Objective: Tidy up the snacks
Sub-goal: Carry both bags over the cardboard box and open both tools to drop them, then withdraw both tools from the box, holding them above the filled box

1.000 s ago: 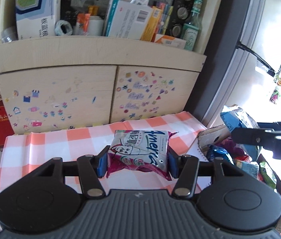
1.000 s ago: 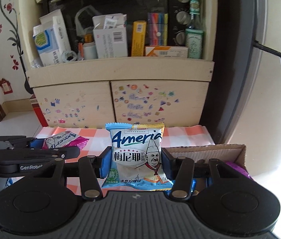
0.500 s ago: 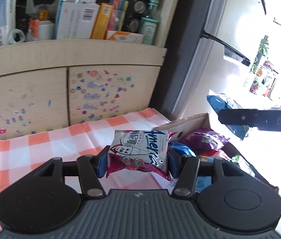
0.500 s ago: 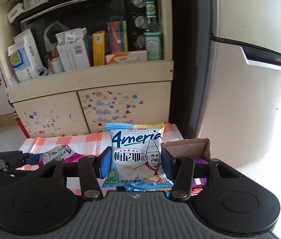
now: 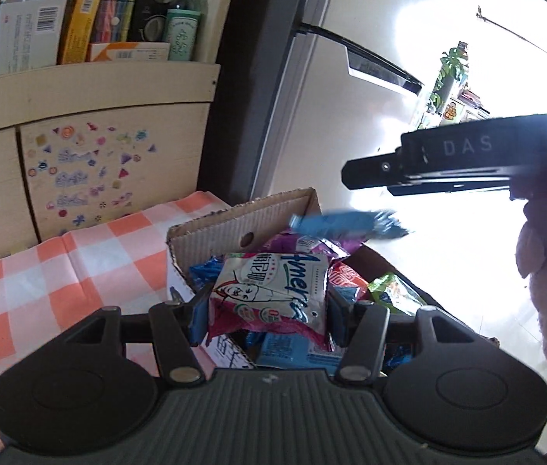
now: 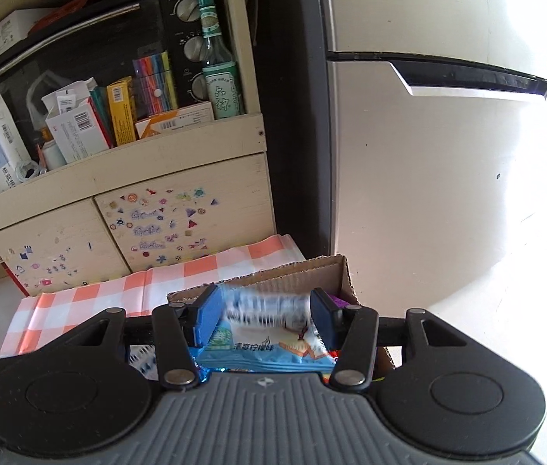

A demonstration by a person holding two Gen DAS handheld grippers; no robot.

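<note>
My left gripper (image 5: pixel 267 312) is shut on a pink and white Ameria snack pack (image 5: pixel 271 290) and holds it over the open cardboard box (image 5: pixel 242 223), which holds several snack packs. My right gripper (image 6: pixel 265 312) stands with its jaws apart; the blue Ameria pack (image 6: pixel 263 329) is blurred and tipping down between them, falling toward the box (image 6: pixel 296 273). In the left wrist view the right gripper's black finger (image 5: pixel 447 164) is above the box, with the blue pack (image 5: pixel 347 223) blurred in the air under it.
An orange and white checked cloth (image 5: pixel 60 271) covers the table left of the box. Behind stands a wooden cabinet (image 6: pixel 126 224) with stickers, a shelf of boxes, a green bottle (image 6: pixel 219 73) and an oven. A fridge (image 6: pixel 428 135) stands to the right.
Both grippers swung right over the box. The right gripper opened and the blue pack dropped out of its upright hold. The left still holds its pack.
</note>
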